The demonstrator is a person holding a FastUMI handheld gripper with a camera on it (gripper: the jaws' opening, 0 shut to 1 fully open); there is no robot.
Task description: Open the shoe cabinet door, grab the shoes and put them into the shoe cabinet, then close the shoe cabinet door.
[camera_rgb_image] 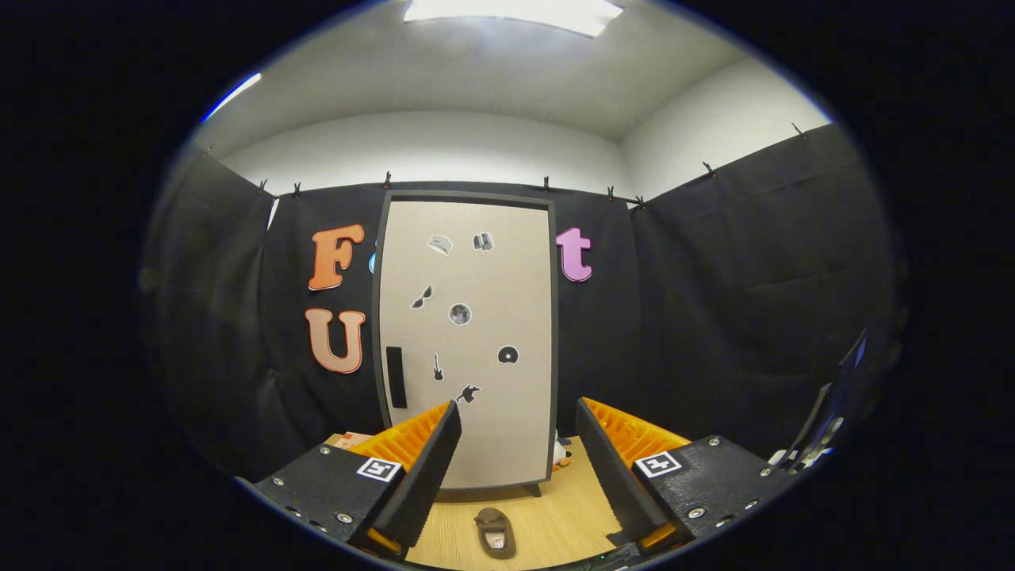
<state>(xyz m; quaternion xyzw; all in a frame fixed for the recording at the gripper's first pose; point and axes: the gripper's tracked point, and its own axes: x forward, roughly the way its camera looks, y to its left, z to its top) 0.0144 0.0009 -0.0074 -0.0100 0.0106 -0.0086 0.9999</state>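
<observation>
Brown shoe [495, 533] lengthwise between open gripper [519, 452] fingers, toward cabinet [468, 341].

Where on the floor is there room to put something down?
Bare wooden floor lies between the brown shoe and the tall beige shoe cabinet, and beside the shoe. It is tighter at the cabinet's corner, by a small white thing. The hand-held gripper is open, fingers flanking the shoe.
</observation>
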